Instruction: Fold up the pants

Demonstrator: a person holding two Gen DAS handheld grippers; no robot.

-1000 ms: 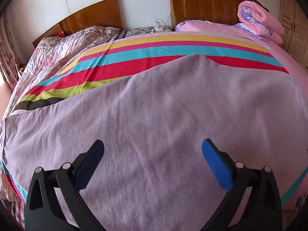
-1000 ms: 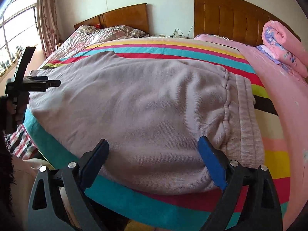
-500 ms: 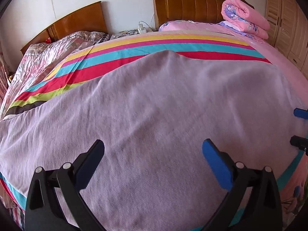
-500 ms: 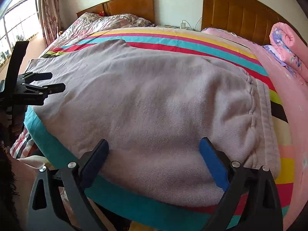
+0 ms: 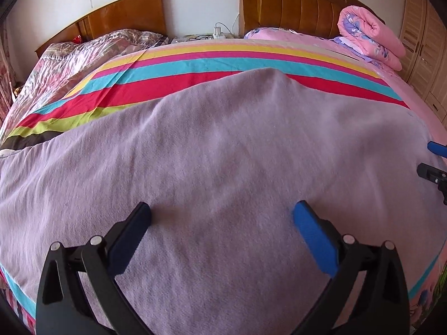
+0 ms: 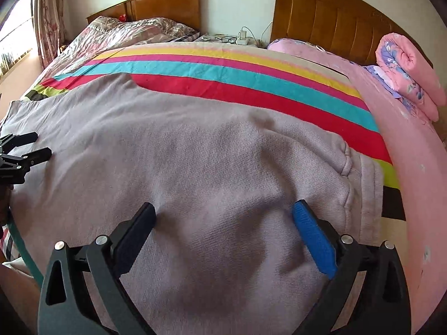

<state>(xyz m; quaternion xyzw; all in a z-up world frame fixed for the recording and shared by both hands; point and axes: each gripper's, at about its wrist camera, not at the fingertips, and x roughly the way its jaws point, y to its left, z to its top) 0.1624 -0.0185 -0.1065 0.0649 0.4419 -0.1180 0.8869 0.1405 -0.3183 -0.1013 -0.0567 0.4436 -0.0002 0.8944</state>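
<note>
Pale lilac knit pants (image 5: 223, 150) lie spread flat across a striped bed cover (image 5: 212, 64). In the right wrist view the pants (image 6: 195, 162) show their gathered waistband (image 6: 366, 184) at the right. My left gripper (image 5: 222, 213) is open, low over the cloth, with nothing between its fingers. My right gripper (image 6: 223, 215) is open over the seat of the pants near the waistband, holding nothing. The right gripper also shows at the right edge of the left wrist view (image 5: 435, 162). The left gripper shows at the left edge of the right wrist view (image 6: 25, 148).
A rolled pink quilt (image 5: 368, 36) lies at the far right by the wooden headboard (image 5: 301, 2). A floral bedspread (image 5: 69, 58) covers the left bed. A nightstand with a charger (image 6: 240, 37) stands between the headboards. Wardrobe doors (image 5: 424, 42) are at the right.
Both grippers have come lower and closer to the pants. The left wrist view has swung right, so the right gripper now shows at its edge. Both stay open.
</note>
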